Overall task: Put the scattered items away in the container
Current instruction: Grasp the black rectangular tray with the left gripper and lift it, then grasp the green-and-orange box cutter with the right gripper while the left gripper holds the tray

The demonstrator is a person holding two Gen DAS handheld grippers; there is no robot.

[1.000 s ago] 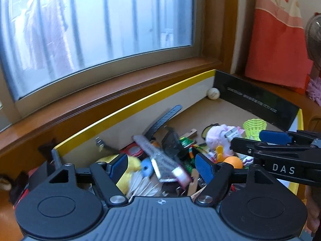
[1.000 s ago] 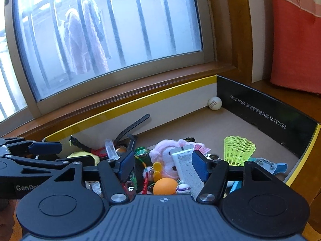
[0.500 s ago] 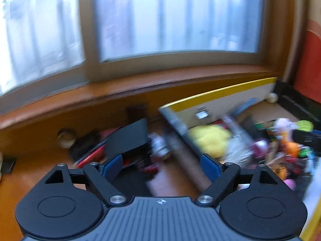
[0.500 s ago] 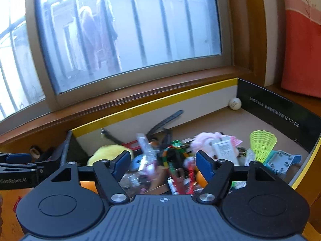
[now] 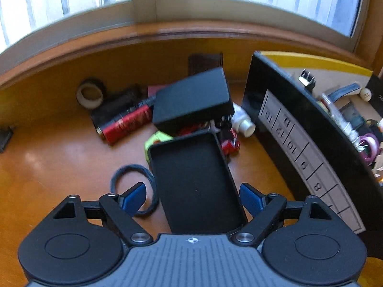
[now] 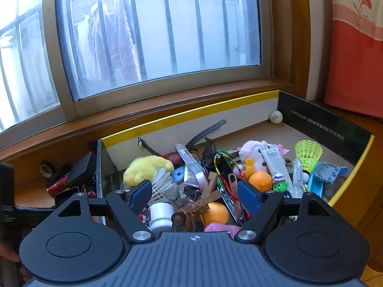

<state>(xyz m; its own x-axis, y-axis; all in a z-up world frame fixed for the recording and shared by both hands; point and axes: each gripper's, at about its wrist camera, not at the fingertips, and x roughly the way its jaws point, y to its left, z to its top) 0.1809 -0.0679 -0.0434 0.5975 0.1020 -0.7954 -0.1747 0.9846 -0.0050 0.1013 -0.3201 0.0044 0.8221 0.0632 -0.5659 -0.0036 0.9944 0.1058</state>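
The box (image 6: 318, 129) is full on its left half, with bare floor near its far right corner. Outside its left wall (image 5: 282, 143), a black tray (image 5: 194, 186) lies between the open left gripper (image 5: 192, 197). The right gripper (image 6: 194, 192), open, hangs over the box.

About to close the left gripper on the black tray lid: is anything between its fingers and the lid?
Nothing visible. The left gripper is open, its fingers on either side of the black tray lid. A hair tie lies under the left finger.
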